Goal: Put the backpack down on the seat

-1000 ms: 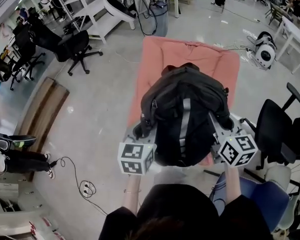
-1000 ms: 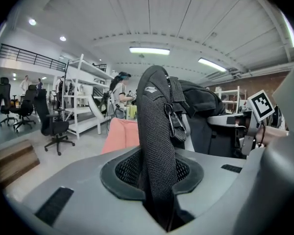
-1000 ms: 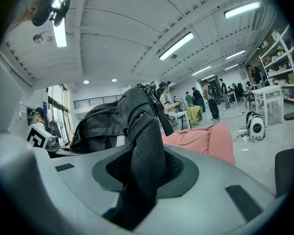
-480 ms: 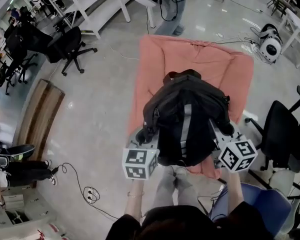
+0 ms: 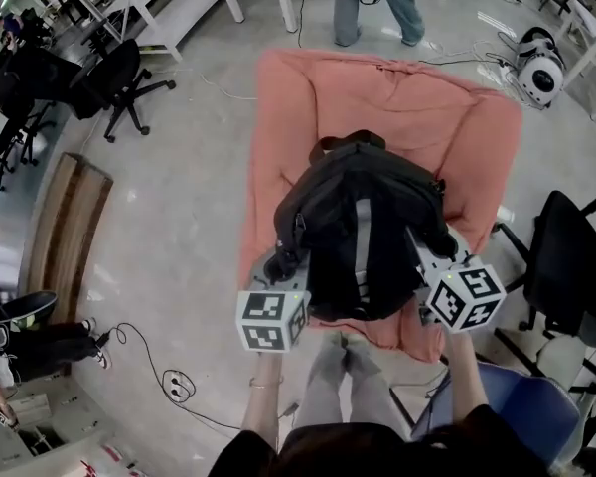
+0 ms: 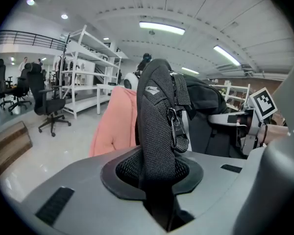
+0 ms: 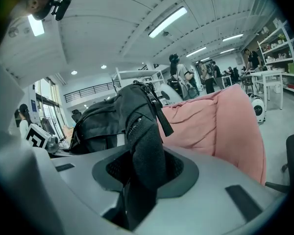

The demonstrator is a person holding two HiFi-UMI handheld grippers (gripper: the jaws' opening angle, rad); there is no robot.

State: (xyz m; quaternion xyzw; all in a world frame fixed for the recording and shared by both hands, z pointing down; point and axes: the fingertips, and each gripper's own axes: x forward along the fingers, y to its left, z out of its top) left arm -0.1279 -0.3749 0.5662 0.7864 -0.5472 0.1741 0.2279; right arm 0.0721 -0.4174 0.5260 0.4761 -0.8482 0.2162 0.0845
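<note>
Now left gripper (image 5: 281, 264) and right gripper (image 5: 439, 256) clamp the black nylon backpack's (image 5: 363, 222) straps; lower it evenly onto the soft pink seat (image 5: 417, 107).

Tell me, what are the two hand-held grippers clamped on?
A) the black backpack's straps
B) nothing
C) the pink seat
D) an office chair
A: the left hand-held gripper and the right hand-held gripper each have their jaws pinched on a black mesh strap of the backpack, which is over the pink seat.
</note>
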